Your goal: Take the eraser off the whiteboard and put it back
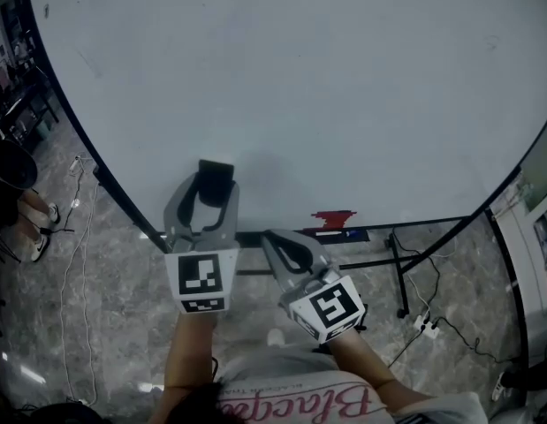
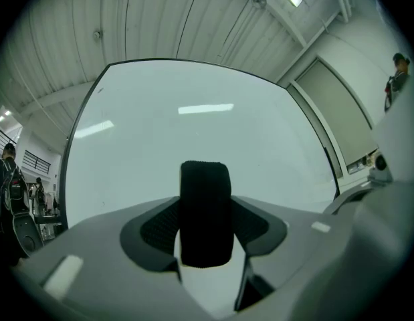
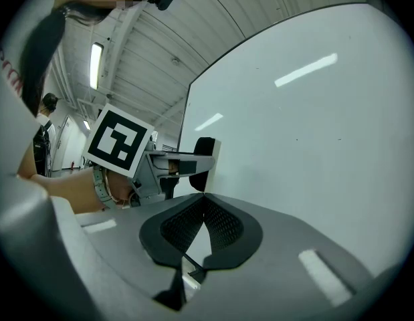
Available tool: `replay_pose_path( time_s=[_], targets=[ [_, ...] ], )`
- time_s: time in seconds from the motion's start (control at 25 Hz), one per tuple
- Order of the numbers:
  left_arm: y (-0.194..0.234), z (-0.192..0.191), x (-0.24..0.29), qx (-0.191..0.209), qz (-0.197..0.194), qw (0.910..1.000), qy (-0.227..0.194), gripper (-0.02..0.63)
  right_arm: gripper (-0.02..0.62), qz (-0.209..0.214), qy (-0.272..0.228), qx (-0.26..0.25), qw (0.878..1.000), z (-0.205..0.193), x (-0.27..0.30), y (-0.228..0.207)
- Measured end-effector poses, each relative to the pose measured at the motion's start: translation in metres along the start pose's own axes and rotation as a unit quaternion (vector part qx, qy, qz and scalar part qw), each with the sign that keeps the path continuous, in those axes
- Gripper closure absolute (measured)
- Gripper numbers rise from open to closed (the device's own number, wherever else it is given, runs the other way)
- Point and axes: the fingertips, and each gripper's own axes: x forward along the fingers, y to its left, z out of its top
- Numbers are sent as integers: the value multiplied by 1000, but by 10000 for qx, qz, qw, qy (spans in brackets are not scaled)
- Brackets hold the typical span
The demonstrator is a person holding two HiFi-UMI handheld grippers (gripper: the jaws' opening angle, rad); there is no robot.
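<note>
The black eraser stands on end against the lower part of the large whiteboard; whether it touches the board I cannot tell. My left gripper is shut on it, one pad on each side. In the left gripper view the eraser fills the gap between the dark pads. From the right gripper view the eraser shows its white backing toward the board. My right gripper hangs lower and to the right, shut, with nothing between its fingertips.
A red marker lies on the tray at the board's lower edge. The board's stand leg reaches the floor at the right. Cables and a power strip lie on the marble floor. A person's feet show at the far left.
</note>
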Motion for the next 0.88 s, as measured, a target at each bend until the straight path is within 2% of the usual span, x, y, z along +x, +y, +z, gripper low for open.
replay_pose_path(
  time_s=[0.12,0.28,0.6,0.88],
  targets=[
    [-7,-3,-17,-63,-134,9999,-1,382,594,-101,-42,51,9999,0,-11,8],
    [-18,-9,-41,-350,-329,9988,76,382,594,-175,2,72,9998,-3,-25,21],
    [-27,-16,-94,-764,-430,9961,80,382,594,-298,61,-40,9995,0,-46,44],
    [-35,-27,-135,-908,-584,9940,172,382,594,-393,87,-120,9991,0,-58,61]
  ],
)
